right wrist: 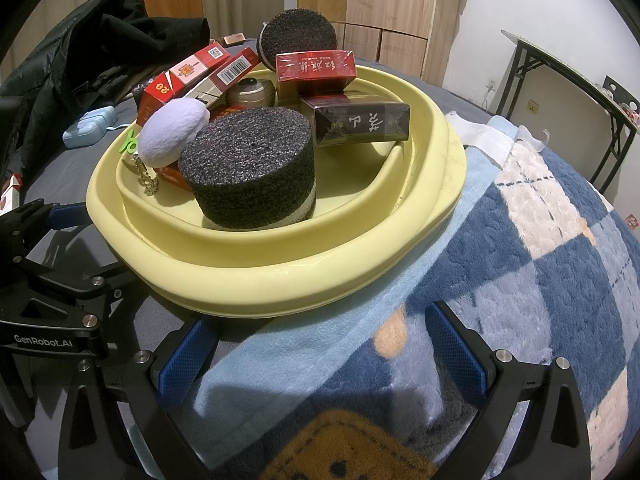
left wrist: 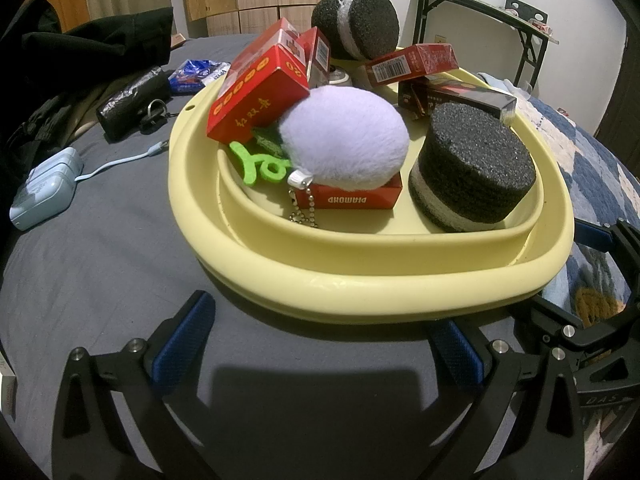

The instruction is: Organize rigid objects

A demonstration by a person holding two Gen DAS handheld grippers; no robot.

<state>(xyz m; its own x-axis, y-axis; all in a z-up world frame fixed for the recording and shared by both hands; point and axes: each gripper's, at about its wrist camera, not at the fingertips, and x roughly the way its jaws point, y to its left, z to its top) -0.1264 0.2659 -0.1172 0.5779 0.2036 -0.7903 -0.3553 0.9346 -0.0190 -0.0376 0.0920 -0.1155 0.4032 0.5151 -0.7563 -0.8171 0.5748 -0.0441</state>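
Note:
A pale yellow basin (left wrist: 360, 280) (right wrist: 280, 280) sits on the bed, piled with items. Inside it are a black foam cylinder (left wrist: 472, 172) (right wrist: 252, 164), a lilac plush ball (left wrist: 344, 144) (right wrist: 172, 136) with a bead chain, several red boxes (left wrist: 256, 100) (right wrist: 316, 66) and a dark box (left wrist: 460, 98) (right wrist: 360, 120). A second foam cylinder (left wrist: 356, 26) (right wrist: 298, 38) stands at the back. My left gripper (left wrist: 320, 344) is open just short of the basin's near rim. My right gripper (right wrist: 320, 352) is open over the blanket, also short of the rim. Neither holds anything.
A grey sheet (left wrist: 100, 260) lies left of the basin with a light blue case (left wrist: 44, 192) (right wrist: 88, 126), a cable, keys and a black pouch (left wrist: 132, 100). A blue checked blanket (right wrist: 540, 260) covers the right. Dark clothing (right wrist: 80, 52) is heaped at the back left, a folding table (right wrist: 568, 80) at the right.

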